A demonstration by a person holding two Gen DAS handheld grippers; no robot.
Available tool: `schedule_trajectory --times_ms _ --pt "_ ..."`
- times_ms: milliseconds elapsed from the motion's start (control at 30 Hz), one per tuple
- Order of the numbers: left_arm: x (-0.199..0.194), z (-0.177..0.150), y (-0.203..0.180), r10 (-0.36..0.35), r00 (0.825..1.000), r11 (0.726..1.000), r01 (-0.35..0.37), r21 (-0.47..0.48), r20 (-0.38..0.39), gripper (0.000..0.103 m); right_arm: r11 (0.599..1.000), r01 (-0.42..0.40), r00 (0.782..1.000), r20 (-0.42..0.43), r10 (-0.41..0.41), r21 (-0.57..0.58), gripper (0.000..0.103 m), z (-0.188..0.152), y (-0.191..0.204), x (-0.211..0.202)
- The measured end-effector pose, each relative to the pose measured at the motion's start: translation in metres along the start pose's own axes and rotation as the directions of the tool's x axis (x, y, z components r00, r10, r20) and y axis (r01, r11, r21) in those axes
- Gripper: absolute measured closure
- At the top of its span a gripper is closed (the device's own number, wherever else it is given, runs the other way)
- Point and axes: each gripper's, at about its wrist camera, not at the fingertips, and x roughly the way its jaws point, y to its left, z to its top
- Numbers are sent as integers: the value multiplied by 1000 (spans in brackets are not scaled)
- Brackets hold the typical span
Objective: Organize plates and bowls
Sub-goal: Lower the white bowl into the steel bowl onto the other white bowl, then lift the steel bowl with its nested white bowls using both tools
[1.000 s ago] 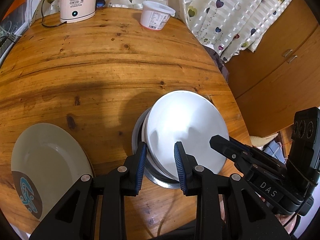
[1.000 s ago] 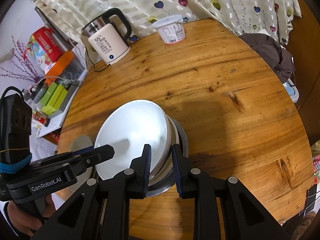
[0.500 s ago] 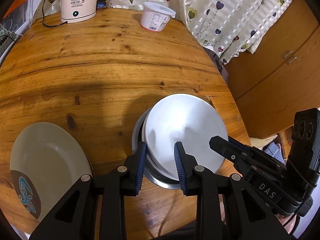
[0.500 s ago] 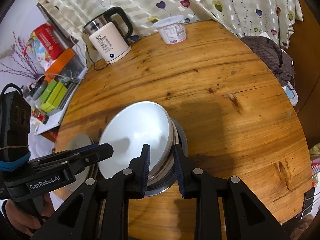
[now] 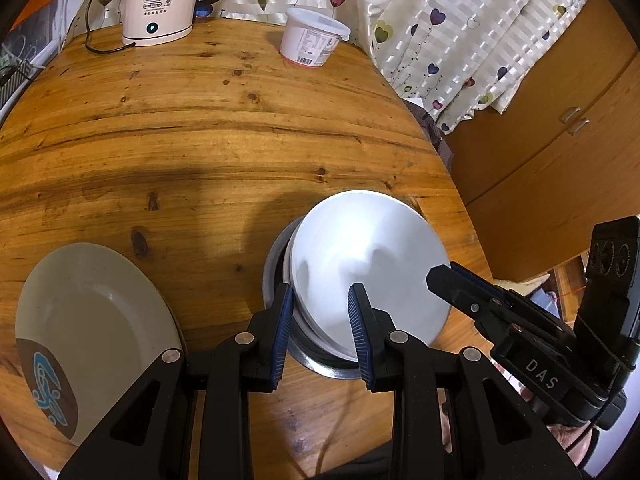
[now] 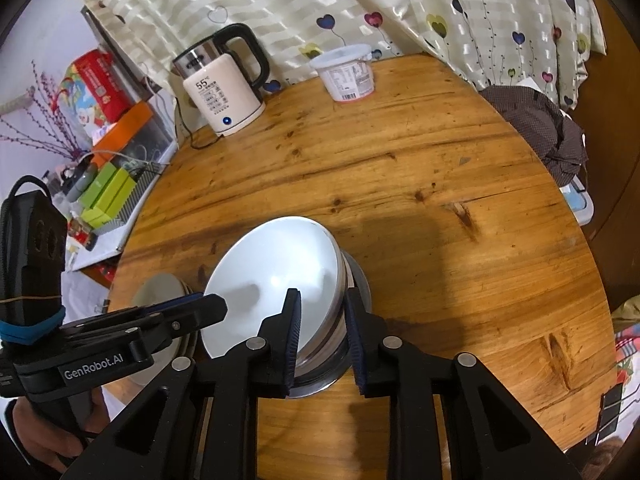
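Sitting on the wooden counter (image 5: 208,128): steel bowl (image 6: 356,280) holding nested white bowls (image 5: 364,264). Left gripper (image 5: 320,320) grasping their near rim between both fingers. Right gripper (image 6: 320,320) just closing, clamping the opposite rim. Lying beside: empty beige plate (image 5: 92,312).

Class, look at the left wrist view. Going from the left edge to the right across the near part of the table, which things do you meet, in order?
Beige plate → left gripper → white bowl → right gripper, at the bowl's right rim.
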Motion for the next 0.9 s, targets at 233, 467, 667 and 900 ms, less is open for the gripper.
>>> schedule_trajectory --times_ms 233,467,667,900 --pt "-3 0 -1 -7 1000 1000 7 2 13 73 1000 -8 1000 -7 8 18 89 0 -5 3" --pt "-5 -1 -2 -12 1000 1000 12 3 20 73 1000 -10 1000 -14 10 21 89 -1 -6 5" --pt "-5 -1 -2 -14 1000 1000 14 3 21 73 1000 -14 1000 -14 14 25 89 -2 -6 5" --pt "-9 -2 -1 -32 998 999 32 8 46 73 999 -40 999 -2 40 33 88 -4 -9 0"
